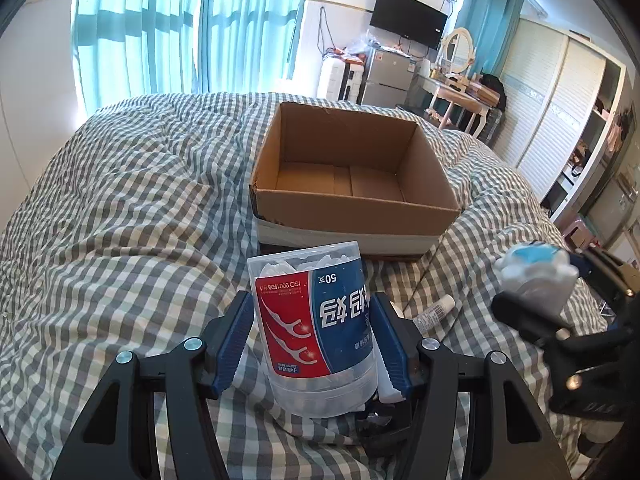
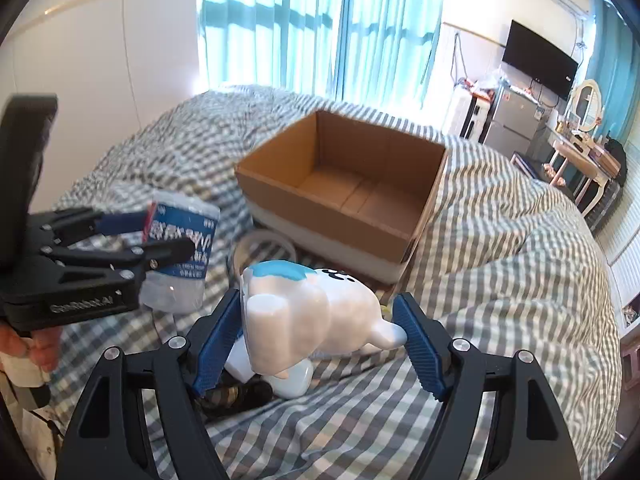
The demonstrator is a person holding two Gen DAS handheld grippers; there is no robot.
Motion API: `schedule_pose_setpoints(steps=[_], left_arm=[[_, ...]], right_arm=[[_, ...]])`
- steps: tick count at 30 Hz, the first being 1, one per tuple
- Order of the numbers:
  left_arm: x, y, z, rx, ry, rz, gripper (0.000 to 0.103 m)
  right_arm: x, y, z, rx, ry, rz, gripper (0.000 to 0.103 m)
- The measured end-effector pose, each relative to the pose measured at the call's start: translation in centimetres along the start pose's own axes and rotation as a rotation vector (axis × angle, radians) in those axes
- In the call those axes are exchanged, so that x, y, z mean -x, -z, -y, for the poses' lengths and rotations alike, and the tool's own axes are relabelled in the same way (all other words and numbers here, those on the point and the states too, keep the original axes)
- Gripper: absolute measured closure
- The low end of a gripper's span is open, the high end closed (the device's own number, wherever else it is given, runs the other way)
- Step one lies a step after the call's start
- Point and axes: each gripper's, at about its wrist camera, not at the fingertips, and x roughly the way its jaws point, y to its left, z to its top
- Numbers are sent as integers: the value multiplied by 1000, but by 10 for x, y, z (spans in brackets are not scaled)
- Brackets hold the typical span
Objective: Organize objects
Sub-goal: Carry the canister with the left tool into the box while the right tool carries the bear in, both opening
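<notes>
Between the blue ribbed pads of the left gripper (image 1: 312, 340) sits a clear plastic floss-pick tub (image 1: 316, 332) with a red and blue label, held upside down (its print reads inverted), both pads pressed against its sides and the tub lifted above the checked duvet (image 1: 132, 216). Off to that gripper's right, the right gripper (image 2: 320, 340) closes around a white figurine (image 2: 308, 312) with a blue patch on top; its left pad touches the figurine's side, while the right pad stands just beside the small pointed part at the other end, and whether it makes contact there is hard to tell. The figurine lies tilted on its side between the fingers. Below it rests a small white rounded object (image 2: 292, 384), partly hidden, beside something dark I cannot make out. A small white tube (image 1: 434, 312) lies on the duvet between the two grippers, and a clear ring-shaped item (image 2: 264, 248) lies near the box's front corner. Beyond both grippers an open cardboard box (image 1: 352, 208) stands on the bed, its brown inside bare, a white band around its lower outer wall. Farther back hang turquoise curtains (image 1: 184, 28), and a wall-mounted television (image 1: 408, 16) hangs above a small grey fridge (image 1: 386, 76).
</notes>
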Motion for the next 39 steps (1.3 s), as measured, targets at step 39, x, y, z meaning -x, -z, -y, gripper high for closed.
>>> schedule_pose_setpoints(steps=[39], left_arm=[[-175, -150, 8, -164, 70, -36, 42]], right_arm=[[-182, -142, 103, -129, 18, 6, 26]])
